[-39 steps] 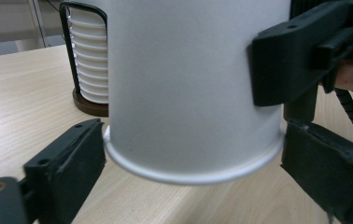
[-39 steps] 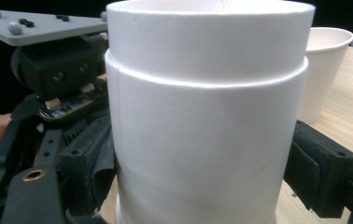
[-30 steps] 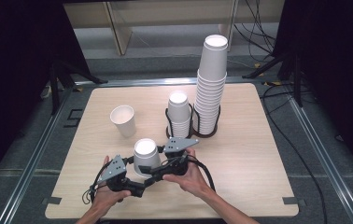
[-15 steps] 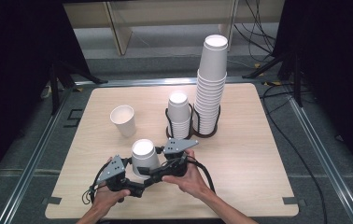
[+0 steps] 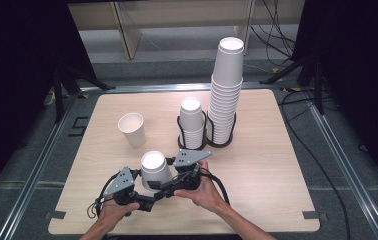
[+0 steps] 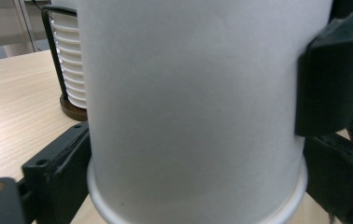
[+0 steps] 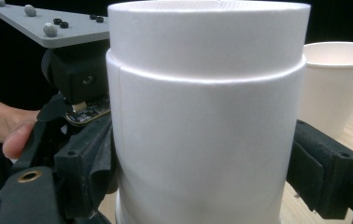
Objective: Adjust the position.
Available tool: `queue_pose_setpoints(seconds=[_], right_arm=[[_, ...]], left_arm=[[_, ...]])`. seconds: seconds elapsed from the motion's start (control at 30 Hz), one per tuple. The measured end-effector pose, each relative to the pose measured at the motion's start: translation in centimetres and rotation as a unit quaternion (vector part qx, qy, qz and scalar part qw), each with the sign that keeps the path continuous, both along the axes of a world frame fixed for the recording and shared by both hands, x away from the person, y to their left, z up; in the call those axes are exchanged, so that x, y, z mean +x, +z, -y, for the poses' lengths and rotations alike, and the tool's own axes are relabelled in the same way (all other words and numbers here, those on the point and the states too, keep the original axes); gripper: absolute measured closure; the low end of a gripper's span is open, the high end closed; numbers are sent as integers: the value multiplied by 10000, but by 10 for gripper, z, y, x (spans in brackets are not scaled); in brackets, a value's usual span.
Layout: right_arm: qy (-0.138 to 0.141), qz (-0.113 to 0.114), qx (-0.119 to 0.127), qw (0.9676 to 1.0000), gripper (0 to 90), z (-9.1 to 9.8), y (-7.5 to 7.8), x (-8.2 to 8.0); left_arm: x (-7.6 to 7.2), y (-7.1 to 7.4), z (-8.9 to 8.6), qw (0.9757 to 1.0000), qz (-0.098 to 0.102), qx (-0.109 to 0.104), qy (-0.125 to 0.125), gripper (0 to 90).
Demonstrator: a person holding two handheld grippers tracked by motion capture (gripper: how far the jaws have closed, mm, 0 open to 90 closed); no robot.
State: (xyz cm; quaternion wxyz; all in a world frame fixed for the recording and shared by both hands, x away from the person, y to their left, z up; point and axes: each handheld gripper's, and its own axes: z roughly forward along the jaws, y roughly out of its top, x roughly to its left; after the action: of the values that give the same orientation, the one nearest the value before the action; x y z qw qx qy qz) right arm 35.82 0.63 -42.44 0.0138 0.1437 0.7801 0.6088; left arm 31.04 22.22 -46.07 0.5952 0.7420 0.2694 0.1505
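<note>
At table's near edge, both grippers (image 5: 149,192) round inverted cups (image 5: 155,170).

Each hand carries a matte black plastic two-jaw gripper, the left gripper (image 5: 144,197) and the right gripper (image 5: 169,186), topped by a flat grey three-cornered plate (image 5: 192,158) dotted with small round studs and black screws. The blocky black jaws show brass-ringed holes. Thin black cables (image 5: 221,186) loop from the bodies. The forearms are bare, without sleeves.
</note>
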Motion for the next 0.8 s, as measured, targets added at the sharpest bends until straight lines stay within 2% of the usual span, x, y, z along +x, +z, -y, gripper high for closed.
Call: queue_pose_setpoints(seconds=[0.07, 0.1, 0.23, 0.33, 0.37, 0.43, 0.47, 0.5, 0.53, 0.57, 0.63, 0.73, 0.77, 0.8], right_arm=[[36, -61, -17, 10000, 167, 1, 2, 0], [33, 46, -18, 10000, 165, 1, 2, 1], [32, 92, -77, 9999, 157, 0, 5, 0], [37, 56, -73, 10000, 151, 1, 6, 1], [85, -60, 15, 9999, 151, 0, 7, 0], [13, 134, -66, 9999, 151, 2, 12, 1], [13, 134, -66, 9999, 151, 2, 12, 1], [23, 161, -74, 9998, 152, 3, 14, 2], [13, 188, -62, 9998, 152, 3, 15, 2], [19, 105, -78, 9999, 151, 3, 17, 1], [5, 209, -104, 9997, 150, 5, 21, 2], [19, 241, -88, 9997, 151, 5, 25, 3], [19, 241, -88, 9997, 151, 5, 25, 3], [-26, 56, -168, 9998, 150, 5, 27, 1]], left_arm=[[1, 0, 0, 10000, 72, -40, -51, 76], [0, 1, 0, 10000, 62, 12, -30, 80], [-1, 2, -1, 9999, 80, 53, -32, 88], [-1, 2, -1, 9998, 113, 138, -58, 93], [-1, 2, -1, 9998, 121, 167, -76, 93], [0, 0, 2, 9997, 159, 145, -145, 93], [0, 0, 2, 9997, 159, 145, -145, 94], [-1, 1, 1, 9995, 128, 268, -130, 94], [-1, 2, 1, 9994, 139, 301, -135, 95], [-1, 2, 2, 9993, 155, 316, -151, 96], [-2, 2, 2, 9992, 154, 329, -148, 99], [-2, 2, 3, 9990, 211, 361, -173, 104], [-2, 2, 3, 9990, 211, 361, -173, 105], [-2, 2, 2, 9988, 216, 409, -181, 107]])
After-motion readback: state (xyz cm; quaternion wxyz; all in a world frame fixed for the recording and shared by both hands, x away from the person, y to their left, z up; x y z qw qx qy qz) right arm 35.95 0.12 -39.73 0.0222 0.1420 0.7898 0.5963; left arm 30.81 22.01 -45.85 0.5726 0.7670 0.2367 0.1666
